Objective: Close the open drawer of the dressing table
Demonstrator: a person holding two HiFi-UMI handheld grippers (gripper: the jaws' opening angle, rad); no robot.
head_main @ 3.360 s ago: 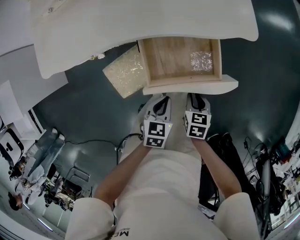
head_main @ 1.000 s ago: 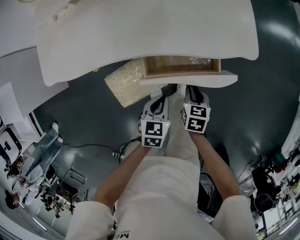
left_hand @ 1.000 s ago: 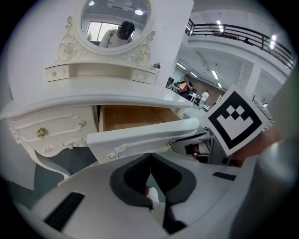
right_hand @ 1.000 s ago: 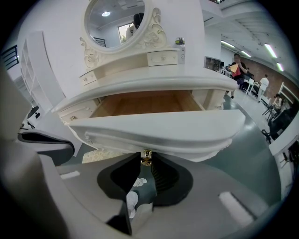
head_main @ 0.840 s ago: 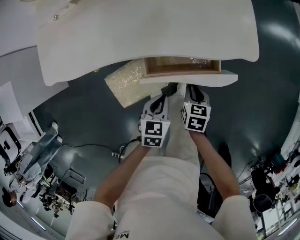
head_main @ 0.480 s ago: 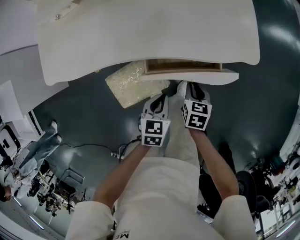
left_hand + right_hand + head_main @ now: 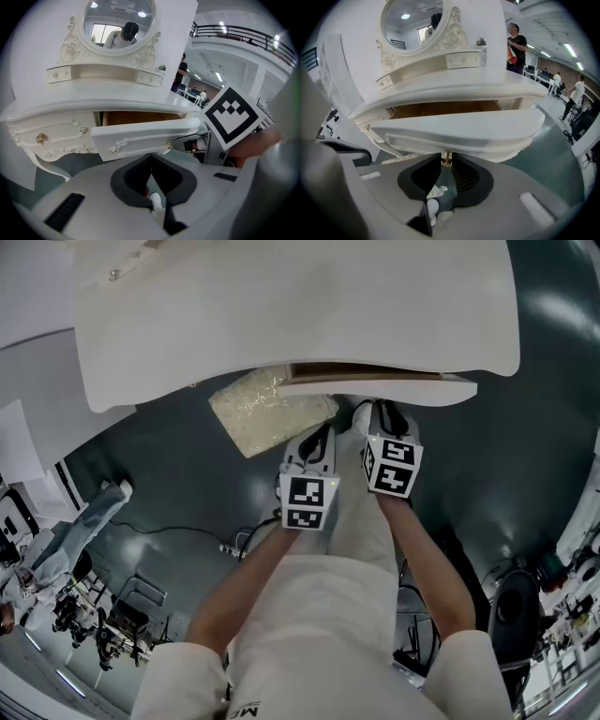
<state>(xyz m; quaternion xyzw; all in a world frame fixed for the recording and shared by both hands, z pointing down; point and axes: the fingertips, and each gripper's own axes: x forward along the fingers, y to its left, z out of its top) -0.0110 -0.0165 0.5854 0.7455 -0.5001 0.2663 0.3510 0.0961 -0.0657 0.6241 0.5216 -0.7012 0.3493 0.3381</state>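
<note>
1. My right claw point(image 7: 444, 165) seems pinched on the brass knob point(image 7: 446, 157), right at my tips. Its drawer point(image 7: 459, 129), just ahead, sits nearly home under the dressing table point(image 7: 440, 93).
2. My left claw point(image 7: 151, 161) is closed on nothing, just below the drawer.
3. Pushing off-centre could skew and jam it, or my tips could slip off the knob.
</note>
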